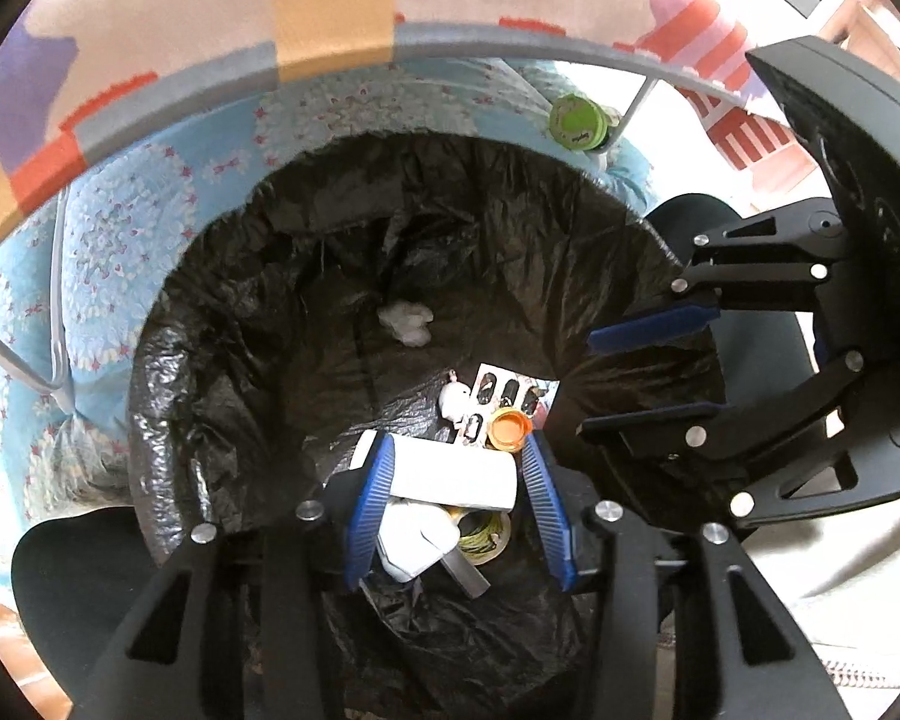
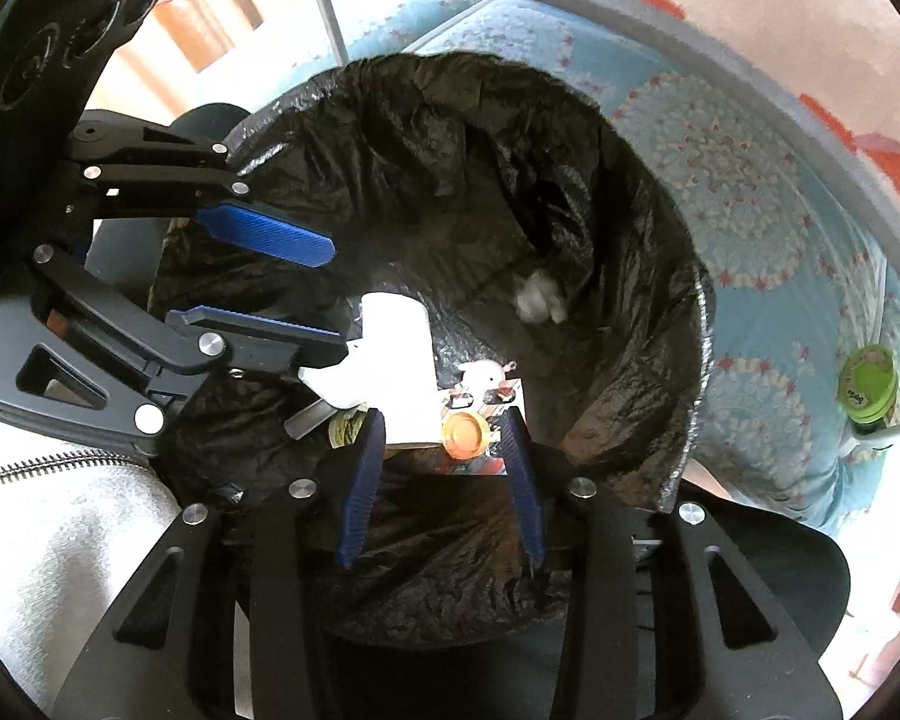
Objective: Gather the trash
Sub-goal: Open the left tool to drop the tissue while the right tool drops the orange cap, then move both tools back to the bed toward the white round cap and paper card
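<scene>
A bin lined with a black bag fills both views from above. At its bottom lie a white box, an orange cap, a blister pack, crumpled white tissue and a tape roll. My left gripper is open over the bin, empty. My right gripper is open beside it, also empty.
A green-lidded jar stands on a blue floral cloth beside the bin. A grey metal frame rail curves over the far side. A grey zippered fabric lies at the near left.
</scene>
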